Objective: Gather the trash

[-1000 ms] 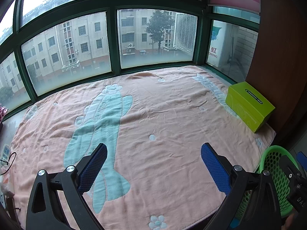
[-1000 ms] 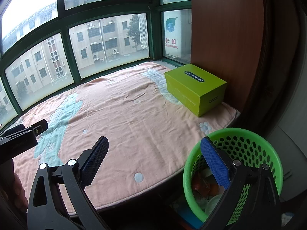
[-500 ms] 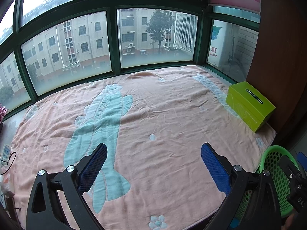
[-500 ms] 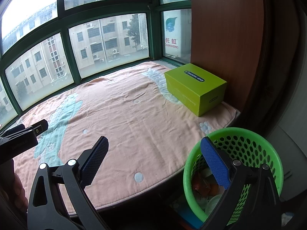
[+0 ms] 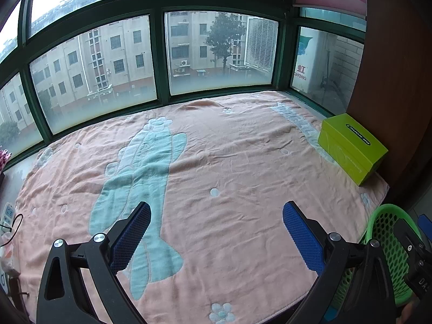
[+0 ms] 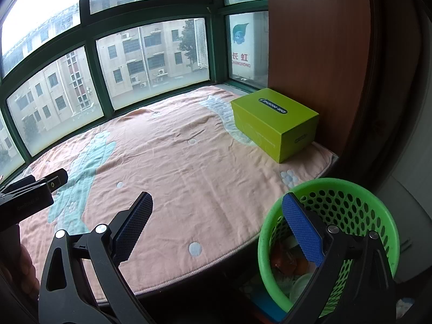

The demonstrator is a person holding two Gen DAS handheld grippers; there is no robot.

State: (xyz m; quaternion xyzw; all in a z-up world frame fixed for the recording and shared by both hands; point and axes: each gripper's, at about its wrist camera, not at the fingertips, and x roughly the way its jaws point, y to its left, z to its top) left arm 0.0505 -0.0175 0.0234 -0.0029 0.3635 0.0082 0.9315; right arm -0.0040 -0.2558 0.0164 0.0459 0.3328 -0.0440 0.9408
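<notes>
Right hand-held gripper point(image 6: 216, 216) agape, empty | trash basket point(image 6: 351, 189) below-right

A lime-green box point(image 6: 274, 122) sat at right on the peach blanket point(image 5: 229, 189); a green-framed bay window point(image 5: 162, 54) filled the top.

White panel outside the window point(image 6: 242, 51), at the far right corner of the bed: red characters "长虹" with "CHANGHONG" beneath, under a blue cartoon figure; in the left wrist view only "HONG" of it shows. Green box point(image 6: 272, 120) at the bed's right edge: dark oval label on the lid, lettering upside down and not surely legible. Black gripper body point(image 5: 419, 263) at lower right: white letters "DA", cut off.
</notes>
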